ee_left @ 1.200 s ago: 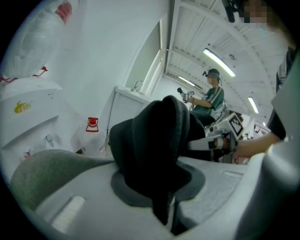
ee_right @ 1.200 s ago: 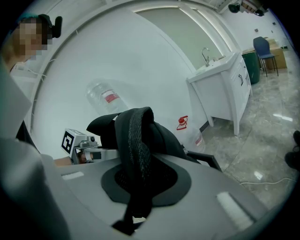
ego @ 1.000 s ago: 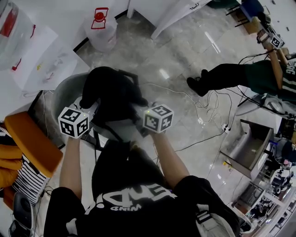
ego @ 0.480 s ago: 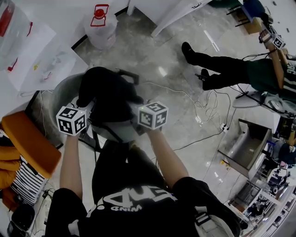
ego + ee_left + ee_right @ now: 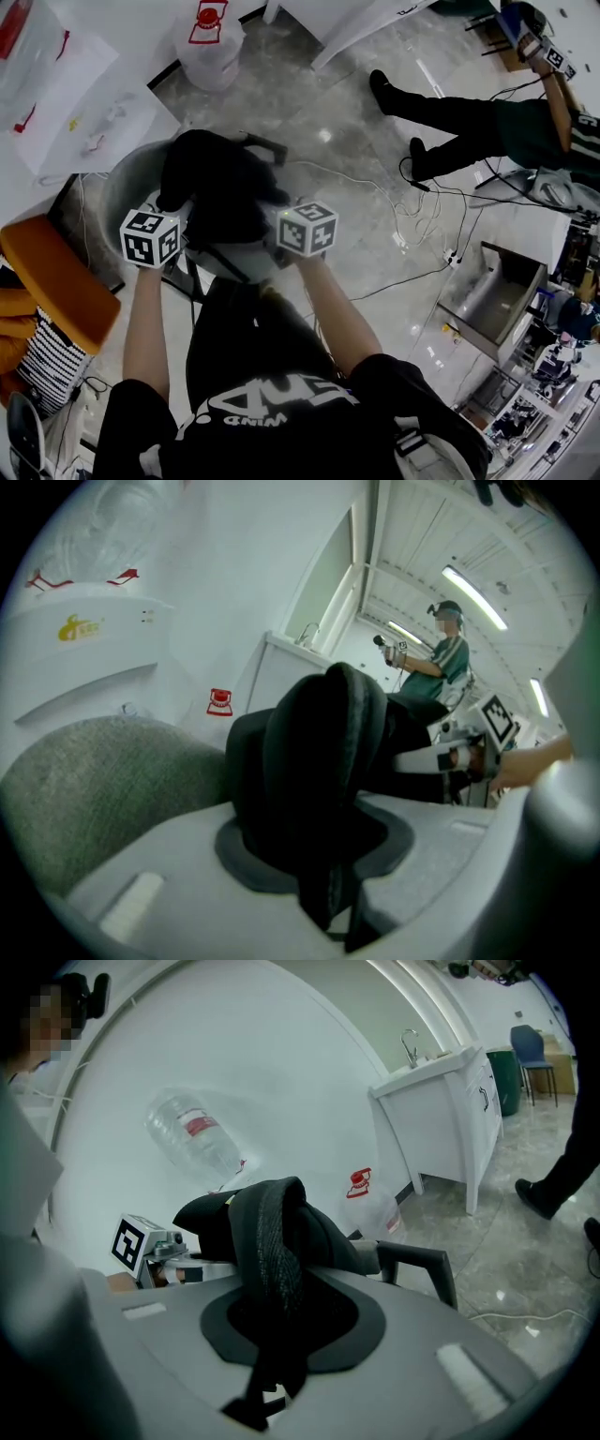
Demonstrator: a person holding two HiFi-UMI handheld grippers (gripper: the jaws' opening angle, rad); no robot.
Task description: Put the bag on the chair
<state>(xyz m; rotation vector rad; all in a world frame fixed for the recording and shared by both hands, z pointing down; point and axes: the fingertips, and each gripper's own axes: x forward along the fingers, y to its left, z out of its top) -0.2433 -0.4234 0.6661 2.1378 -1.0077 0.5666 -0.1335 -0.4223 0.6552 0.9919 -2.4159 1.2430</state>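
Black fabric bag (image 5: 220, 183), slumped and lumpy, rests in the grey tub chair (image 5: 122, 178). My left tool (image 5: 183, 211) and right tool (image 5: 274, 214) each pinch a strap, jaws just easing apart.

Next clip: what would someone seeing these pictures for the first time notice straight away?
The black bag fills the centre of the head view, held over the grey chair. The left gripper and the right gripper each pinch one of its straps, though their jaws have just been opening a little with the straps between them. A person in green stands on the floor at upper right.
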